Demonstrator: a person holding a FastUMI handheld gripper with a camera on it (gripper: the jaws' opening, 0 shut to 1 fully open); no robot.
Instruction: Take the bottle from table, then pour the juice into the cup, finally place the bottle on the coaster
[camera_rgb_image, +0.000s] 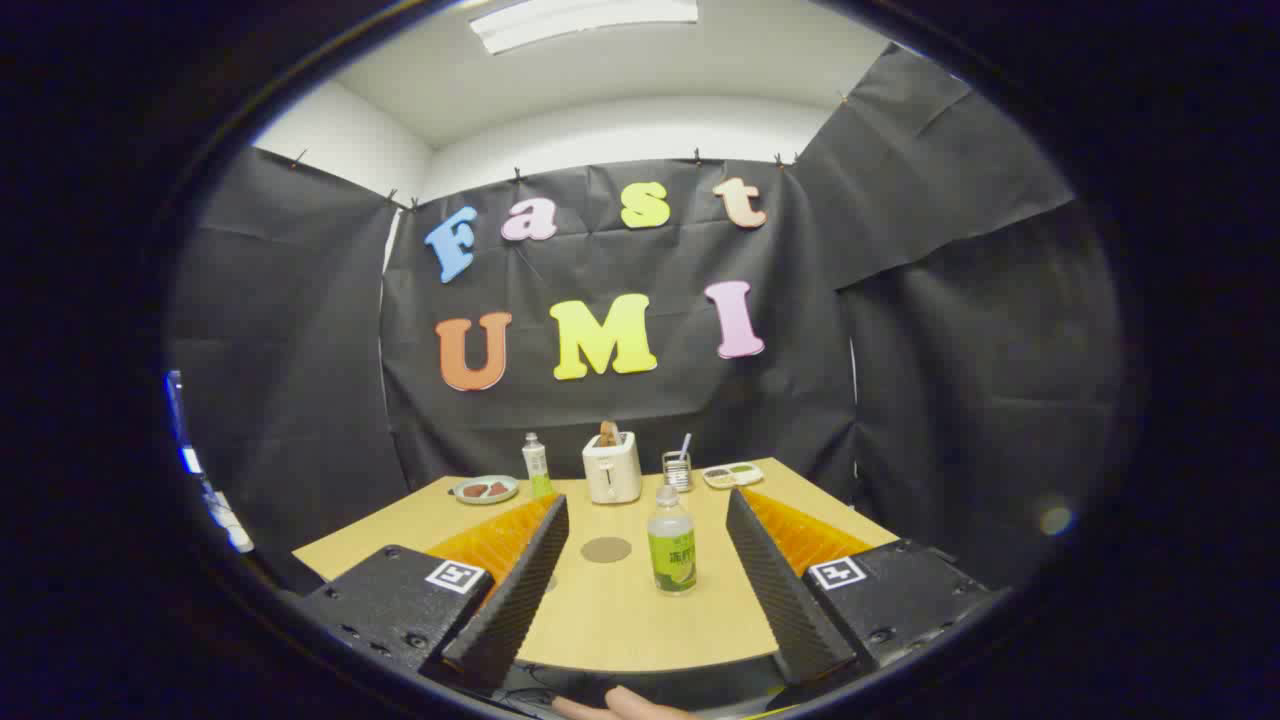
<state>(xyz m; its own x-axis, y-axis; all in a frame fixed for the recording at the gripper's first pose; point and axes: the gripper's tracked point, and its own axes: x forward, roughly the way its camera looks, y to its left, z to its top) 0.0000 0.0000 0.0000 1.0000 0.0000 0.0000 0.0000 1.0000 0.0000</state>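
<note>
Claw (648, 505) wide apart; bottle (672, 541) between fingers, coaster (606, 549) beside; toaster (612, 467) beyond.

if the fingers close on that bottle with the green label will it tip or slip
The bottle stands upright, tall on a narrow base, so a nudge high up would probably tip it. It looks like smooth clear plastic, perhaps slippery and a little squashy. The hand-held gripper is open, and its ribbed fingers should help grip.
</note>
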